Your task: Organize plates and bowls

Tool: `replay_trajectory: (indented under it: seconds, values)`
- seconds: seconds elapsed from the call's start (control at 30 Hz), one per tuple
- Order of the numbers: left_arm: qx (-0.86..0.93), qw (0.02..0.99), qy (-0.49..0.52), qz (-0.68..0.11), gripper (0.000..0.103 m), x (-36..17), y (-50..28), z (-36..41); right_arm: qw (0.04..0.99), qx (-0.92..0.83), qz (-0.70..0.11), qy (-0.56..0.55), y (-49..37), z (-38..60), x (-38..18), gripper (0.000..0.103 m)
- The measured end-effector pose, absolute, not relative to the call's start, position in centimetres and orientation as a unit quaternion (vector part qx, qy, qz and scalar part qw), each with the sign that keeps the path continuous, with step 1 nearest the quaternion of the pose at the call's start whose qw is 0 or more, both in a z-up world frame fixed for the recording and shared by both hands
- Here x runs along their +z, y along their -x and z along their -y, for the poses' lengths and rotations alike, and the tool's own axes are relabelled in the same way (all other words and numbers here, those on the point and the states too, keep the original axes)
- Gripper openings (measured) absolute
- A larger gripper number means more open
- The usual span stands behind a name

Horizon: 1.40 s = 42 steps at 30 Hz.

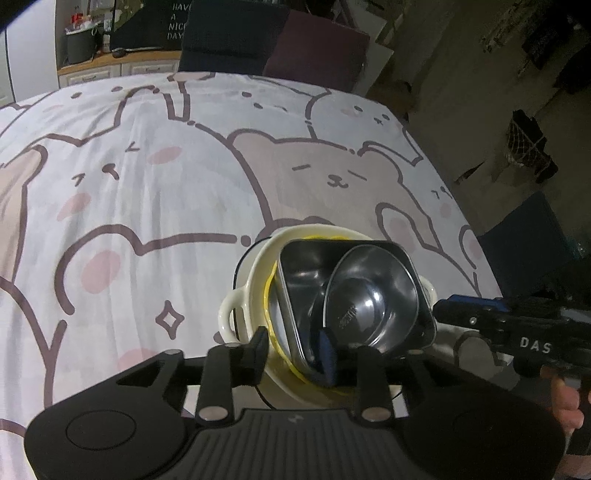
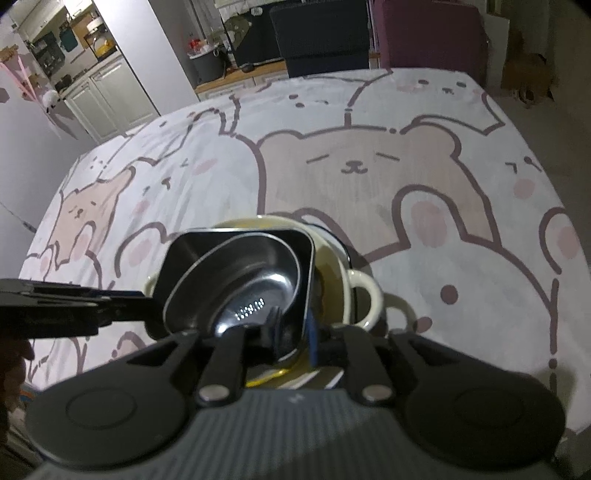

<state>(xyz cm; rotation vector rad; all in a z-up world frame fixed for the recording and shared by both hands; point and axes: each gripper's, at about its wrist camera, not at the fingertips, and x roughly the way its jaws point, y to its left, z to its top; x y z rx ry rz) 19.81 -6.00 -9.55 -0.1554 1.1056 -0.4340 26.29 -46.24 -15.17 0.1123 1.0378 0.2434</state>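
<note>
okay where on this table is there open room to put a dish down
Most of the bear-print tablecloth is bare: the whole stretch beyond the stack and to its left, up to the far edge by the dark chairs. It is crowded only near you, where the cream bowl holds the square steel tray and round steel bowl, with both grippers alongside.

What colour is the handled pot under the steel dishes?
Cream pot, dark rim; clearest in the left wrist view.
</note>
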Motion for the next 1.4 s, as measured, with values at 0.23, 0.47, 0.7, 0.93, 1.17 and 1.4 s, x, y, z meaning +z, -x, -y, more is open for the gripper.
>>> replay_trajectory:
  seconds: [0.23, 0.47, 0.7, 0.93, 1.17, 1.4]
  values:
    - [-0.19, 0.853, 0.078, -0.48, 0.069, -7.0, -18.0, 5.2, 0.884, 0.116, -0.45, -0.052, -24.7, 46.7, -12.6, 0.051]
    - [-0.164, 0.891, 0.054, -0.42, 0.099, -4.2, -15.2, 5.0, 0.909, 0.112, -0.397, -0.055, -22.1, 47.4, -10.3, 0.076]
    - [-0.169, 0.913, 0.047, -0.369, 0.103, -2.2, -11.2, 5.0, 0.938, 0.113, -0.325, -0.044, -18.1, 47.5, -8.3, 0.098]
    - [-0.165, 0.931, 0.054, -0.32, 0.103, -1.6, -7.0, 4.4, 0.954, 0.105, -0.278, -0.031, -14.5, 47.8, -8.5, 0.103]
    - [-0.145, 0.942, 0.046, -0.298, 0.103, -2.4, -3.3, 4.1, 0.963, 0.097, -0.25, -0.022, -12.1, 47.8, -8.7, 0.103]
    - [-0.139, 0.947, 0.015, -0.29, 0.103, -3.8, -0.6, 4.6, 0.962, 0.098, -0.253, -0.003, -10.5, 47.8, -9.8, 0.103]
